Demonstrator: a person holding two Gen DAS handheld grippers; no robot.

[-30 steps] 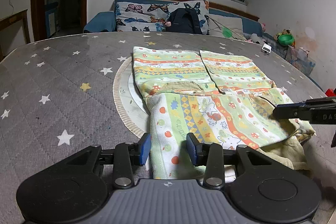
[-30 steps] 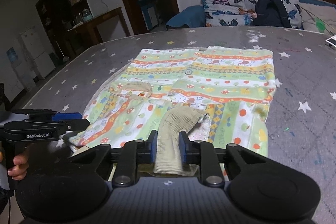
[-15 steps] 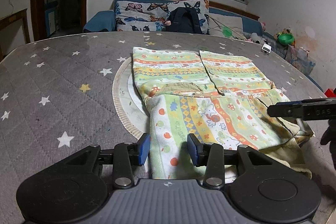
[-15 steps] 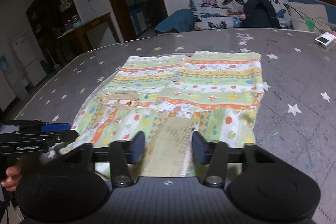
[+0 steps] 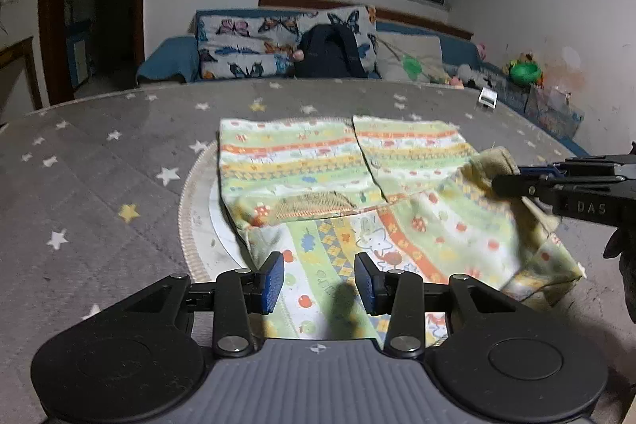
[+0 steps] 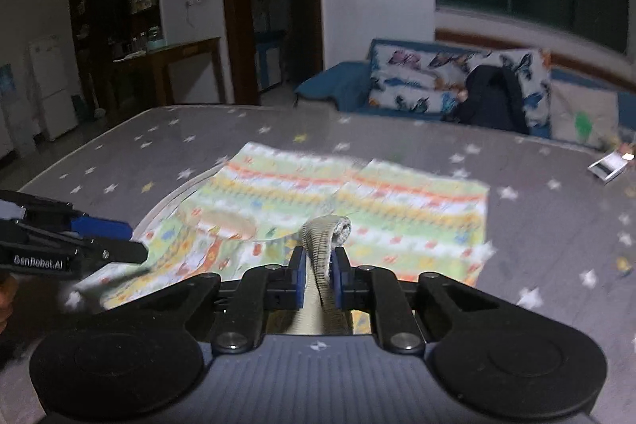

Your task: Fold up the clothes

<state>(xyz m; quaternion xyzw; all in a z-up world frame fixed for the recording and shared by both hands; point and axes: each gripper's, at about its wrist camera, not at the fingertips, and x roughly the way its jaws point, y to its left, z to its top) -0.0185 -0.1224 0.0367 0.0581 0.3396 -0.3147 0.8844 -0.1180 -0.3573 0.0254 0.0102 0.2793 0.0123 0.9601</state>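
Observation:
A child's garment (image 5: 338, 161) with green, orange and yellow stripes lies on the grey star-print surface (image 5: 99, 185), its near half folded up over the far half. My left gripper (image 5: 319, 281) stands open just above the garment's near left edge, with cloth under the gap and neither pad pressing on it. My right gripper (image 6: 318, 265) is shut on the ribbed beige cuff (image 6: 324, 237) and holds it off the surface. From the left wrist view the right gripper (image 5: 505, 181) enters at the right with the cuff (image 5: 493, 161) raised over the garment's right side.
A round white mat (image 5: 198, 225) lies under the garment's left side. A small white box (image 6: 608, 165) sits at the far right of the surface. Beyond the far edge stands a blue sofa with butterfly pillows (image 5: 278, 42) and a black backpack (image 5: 330, 54).
The right gripper opened over the cuff, then shut on it again and lifted it, raising the garment's right side. The left gripper drew back a little.

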